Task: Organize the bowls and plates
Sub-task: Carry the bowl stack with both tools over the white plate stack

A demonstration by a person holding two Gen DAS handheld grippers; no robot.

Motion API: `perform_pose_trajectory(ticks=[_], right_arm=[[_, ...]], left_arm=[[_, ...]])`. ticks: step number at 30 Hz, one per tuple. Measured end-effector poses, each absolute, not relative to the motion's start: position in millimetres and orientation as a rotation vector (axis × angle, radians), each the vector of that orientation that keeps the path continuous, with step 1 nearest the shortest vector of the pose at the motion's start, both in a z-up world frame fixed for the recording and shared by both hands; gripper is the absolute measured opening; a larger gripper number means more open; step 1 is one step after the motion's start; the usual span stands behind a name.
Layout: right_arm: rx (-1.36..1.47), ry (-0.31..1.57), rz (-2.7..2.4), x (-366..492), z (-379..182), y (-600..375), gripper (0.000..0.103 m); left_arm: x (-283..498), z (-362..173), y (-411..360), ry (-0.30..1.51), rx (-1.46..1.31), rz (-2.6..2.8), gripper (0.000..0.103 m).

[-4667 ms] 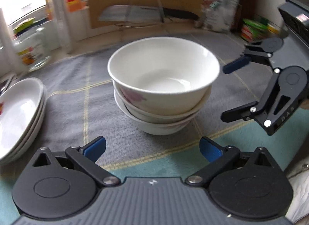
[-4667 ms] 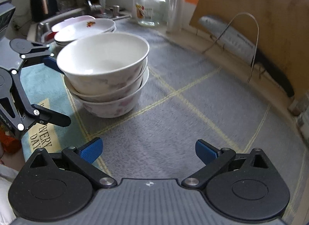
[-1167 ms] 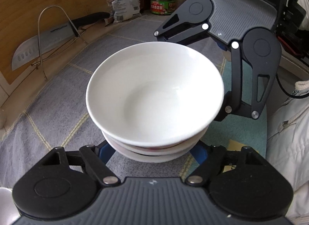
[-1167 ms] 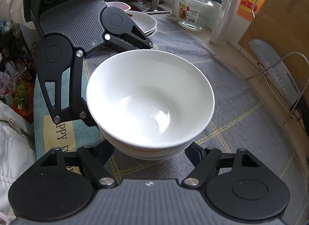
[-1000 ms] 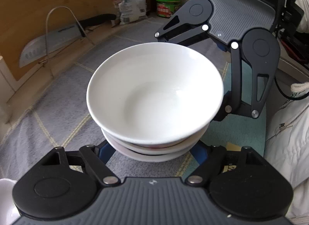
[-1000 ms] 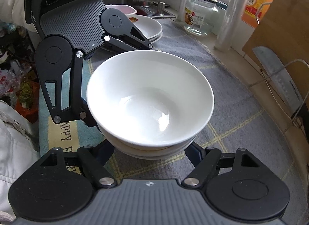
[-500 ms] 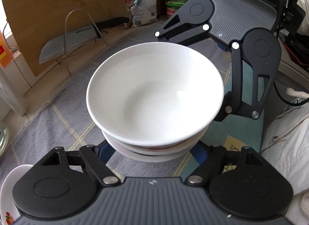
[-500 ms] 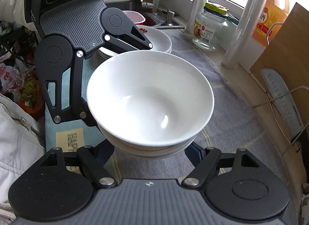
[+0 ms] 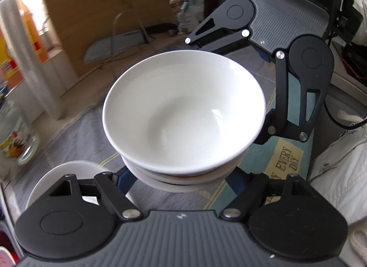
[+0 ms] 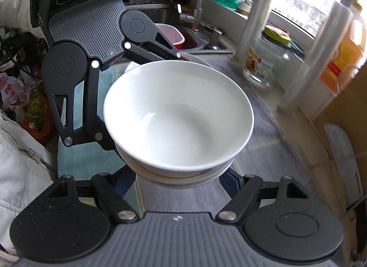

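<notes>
A stack of three white bowls [image 9: 183, 115] hangs above the grey mat, held from opposite sides. My left gripper [image 9: 181, 182] is shut on the lowest bowls, its blue pads pressed under the stack's near side. My right gripper [image 10: 176, 183] is shut on the same stack of bowls [image 10: 179, 118] from the other side, and each gripper's black body shows across the stack in the other's view. A stack of white plates [image 9: 57, 173] lies low at the left, partly under my left gripper. In the right wrist view only the plates' rim [image 10: 199, 59] shows behind the bowls.
A glass jar [image 9: 13, 138], a roll of plastic wrap [image 9: 29, 60] and an orange bottle [image 10: 344, 49] stand along the window side. A wooden cutting board [image 9: 103, 14] and a knife [image 9: 114, 44] lean at the back. A sink [image 10: 183, 35] lies beyond the plates. A white sleeve [image 9: 339, 163] is at the right.
Both grippers have carried the bowl stack up and sideways towards the jar and plates. The plates have come into view under the left gripper; the grip has not changed.
</notes>
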State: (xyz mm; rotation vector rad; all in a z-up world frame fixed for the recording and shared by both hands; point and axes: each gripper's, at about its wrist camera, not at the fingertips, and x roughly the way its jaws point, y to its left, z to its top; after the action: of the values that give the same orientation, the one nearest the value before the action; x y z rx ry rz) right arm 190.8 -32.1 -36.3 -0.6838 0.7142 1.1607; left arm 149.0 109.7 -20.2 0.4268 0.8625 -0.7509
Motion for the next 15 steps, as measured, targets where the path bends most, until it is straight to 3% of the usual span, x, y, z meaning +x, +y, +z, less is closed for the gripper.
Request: perform_pose_trajectory(ticks=[15], right_arm=[[-0.773,0.639,1.273,212,-24,58,0.083]], left_arm=[[153,-8,185,0.853,0.385,-0.609,0.082]])
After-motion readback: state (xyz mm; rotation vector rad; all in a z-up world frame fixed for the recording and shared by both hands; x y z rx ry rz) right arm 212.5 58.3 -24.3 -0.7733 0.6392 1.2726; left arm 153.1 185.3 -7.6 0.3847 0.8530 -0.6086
